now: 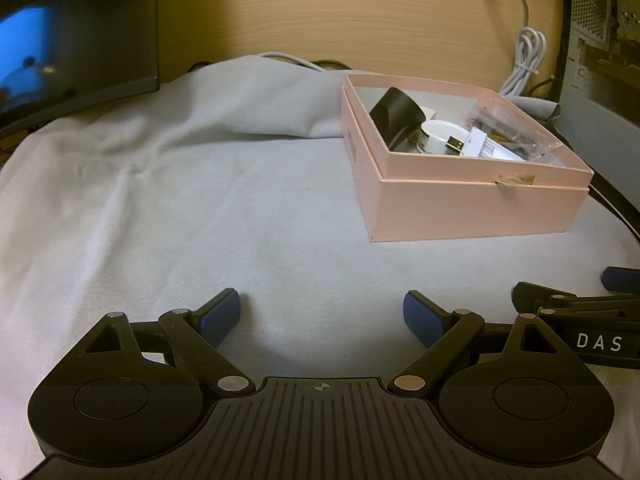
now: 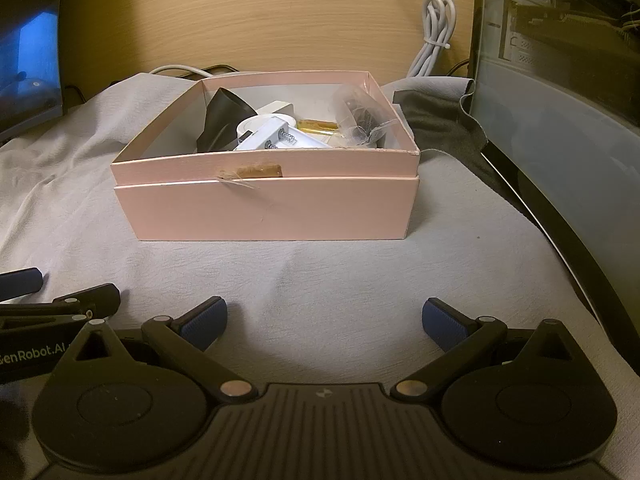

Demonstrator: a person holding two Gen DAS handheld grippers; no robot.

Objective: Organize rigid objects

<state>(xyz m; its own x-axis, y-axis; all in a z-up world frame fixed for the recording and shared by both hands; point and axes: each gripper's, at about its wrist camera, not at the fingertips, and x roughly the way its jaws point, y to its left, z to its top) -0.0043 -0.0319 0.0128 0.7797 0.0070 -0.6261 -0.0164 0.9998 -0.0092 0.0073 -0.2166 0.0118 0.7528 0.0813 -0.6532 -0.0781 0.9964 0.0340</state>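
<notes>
A pale grey cloth [image 1: 200,200] covered the desk before me, under dim yellowish light. Behind the cloth rose a light wooden panel [image 1: 320,8]; left of it stood a dark monitor [image 1: 76,40], right a computer case [image 2: 560,60].

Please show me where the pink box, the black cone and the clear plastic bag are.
pink box [image 2: 272,212]: right wrist view, front wall.
black cone [image 2: 224,120]: right wrist view, its side.
clear plastic bag [image 2: 360,116]: right wrist view, middle.

What my 2 views keep from me

The pink box [image 2: 264,212] wall hides the lower parts of the things inside; the clear bag's [image 2: 360,120] contents are too jumbled to name. In my left view, my right claw [image 1: 592,312] is cut off by the edge.
</notes>
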